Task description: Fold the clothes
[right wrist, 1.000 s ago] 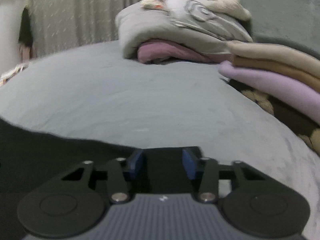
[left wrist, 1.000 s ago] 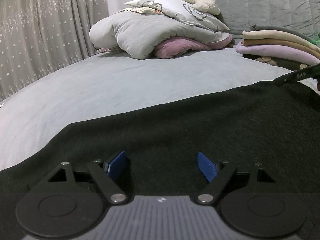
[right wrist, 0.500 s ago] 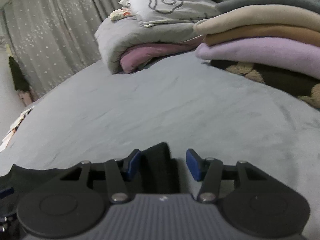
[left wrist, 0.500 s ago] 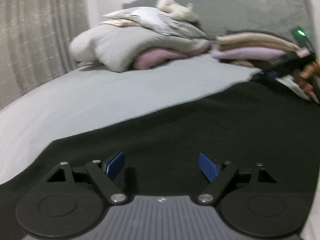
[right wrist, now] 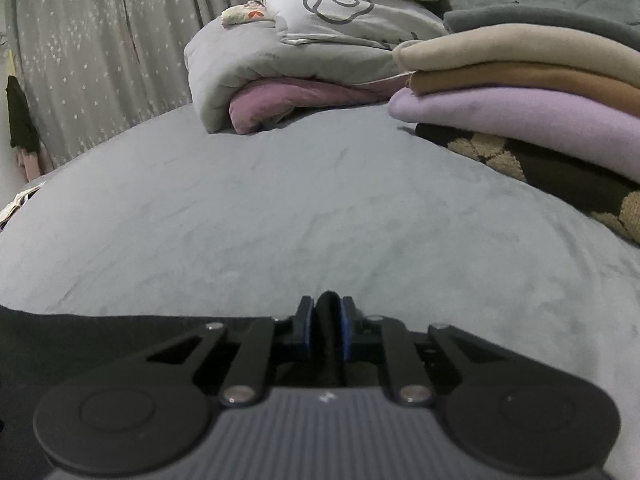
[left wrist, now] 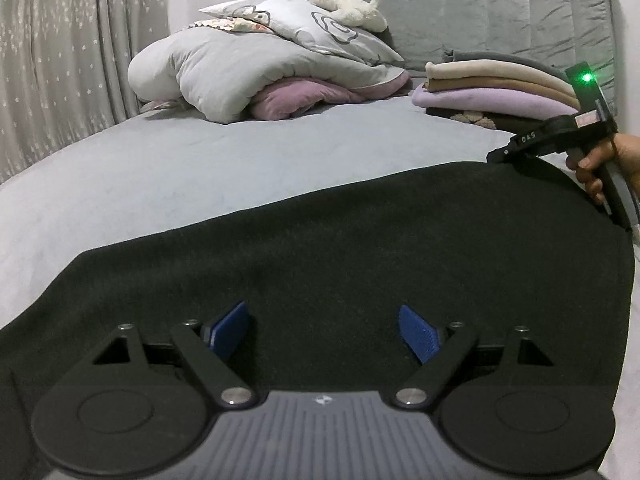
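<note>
Writing: white letters on the side of the right gripper (left wrist: 516, 148), seen from the left wrist view, reading roughly "OAS"; a small pale label further back on it, too blurred to read.
Light: one green lamp lit on top of that gripper's body.
Black garment (left wrist: 360, 248): one, spread flat on the grey bed (left wrist: 200, 168); lies under and ahead of the left gripper (left wrist: 324, 332), far edge reaching across to the right gripper.
Left gripper: jaws wide and opening, blue pads (left wrist: 230, 330) hovering apart over the black cloth, nothing pinched between them.
Right gripper (right wrist: 326, 330): jaws narrow and closing, a raised fold of the black garment (right wrist: 328, 320) pinched between the two blue pads.
Hand (left wrist: 600, 164): one in view, wrapped round the right gripper's handle, at the far right of the left gripper.
Folded stack (right wrist: 520, 96): five layers counted, grey, beige, tan, lilac, then a dark one with a pale flower pattern; ahead and right of the right gripper.
Bedding heap (left wrist: 248, 72): grey duvet over a mauve one, one pillow with flower outlines, one white soft toy (left wrist: 344, 4) on top; well ahead of both grippers.
Curtain (right wrist: 100, 52): grey with small white specks, far left.
</note>
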A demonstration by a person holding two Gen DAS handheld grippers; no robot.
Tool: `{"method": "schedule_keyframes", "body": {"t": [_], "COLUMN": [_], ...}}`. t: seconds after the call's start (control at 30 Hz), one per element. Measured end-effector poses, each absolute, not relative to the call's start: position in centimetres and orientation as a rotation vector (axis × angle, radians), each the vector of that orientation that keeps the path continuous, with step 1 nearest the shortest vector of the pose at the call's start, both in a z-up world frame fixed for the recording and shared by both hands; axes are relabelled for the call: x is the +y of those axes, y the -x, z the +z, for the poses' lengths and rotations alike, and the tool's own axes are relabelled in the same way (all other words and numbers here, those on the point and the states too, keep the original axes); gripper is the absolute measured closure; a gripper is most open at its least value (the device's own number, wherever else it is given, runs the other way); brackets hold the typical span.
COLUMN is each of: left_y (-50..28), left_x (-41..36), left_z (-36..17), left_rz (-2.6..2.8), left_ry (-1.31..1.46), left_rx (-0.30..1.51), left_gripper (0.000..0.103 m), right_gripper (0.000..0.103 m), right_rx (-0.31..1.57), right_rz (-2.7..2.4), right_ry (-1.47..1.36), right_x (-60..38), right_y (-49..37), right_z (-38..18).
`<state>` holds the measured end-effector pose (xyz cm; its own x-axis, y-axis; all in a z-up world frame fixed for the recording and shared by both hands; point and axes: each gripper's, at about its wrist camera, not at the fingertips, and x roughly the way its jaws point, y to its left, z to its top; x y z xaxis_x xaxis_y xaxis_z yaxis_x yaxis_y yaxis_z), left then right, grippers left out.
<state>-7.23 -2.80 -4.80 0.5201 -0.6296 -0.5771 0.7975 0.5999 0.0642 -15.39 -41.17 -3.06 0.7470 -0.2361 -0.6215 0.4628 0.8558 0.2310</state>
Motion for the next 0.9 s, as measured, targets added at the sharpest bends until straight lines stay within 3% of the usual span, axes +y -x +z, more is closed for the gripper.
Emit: {"method": "schedule_keyframes", "body": {"t": [0.2,0.27,0.43,0.67,0.73,0.8,0.9], "left_y": [8.5,9.1,10.6,11.8,11.8,11.6,11.3], "left_x": [-3.2,-3.4,-3.4,-3.8,-3.6,-3.2,-2.7], "left_z": [-4.2,-3.9,-3.1,-4.0,-4.1,-4.3,-4.5], "left_rz": [-0.874,-0.895,-0.936,-0.939,-0.934,-0.929,-0.923], "left_ry": [-0.389,-0.396,-0.408,-0.486,-0.473,-0.444,-0.405], "left_rx": [0.488,0.473,0.441,0.449,0.460,0.487,0.519], "left_gripper": [0.020,0.020,0.020,0.020,0.020,0.019,0.019], "right_gripper": [0.031,0.030,0.032,0.045,0.052,0.072,0.077], "right_rx": [0.571,0.579,0.608,0.658,0.676,0.681,0.669], "right_rz": [-0.366,-0.392,-0.420,-0.452,-0.457,-0.461,-0.476], "right_ry": [-0.481,-0.483,-0.592,-0.651,-0.659,-0.667,-0.671], "right_x": [-40.7,-40.2,-39.2,-36.5,-36.0,-35.9,-35.6], "right_y": [20.5,22.9,27.9,30.9,31.1,31.2,31.8], "right_z": [0.3,1.1,1.0,-0.3,-0.9,-1.2,-1.6]}}
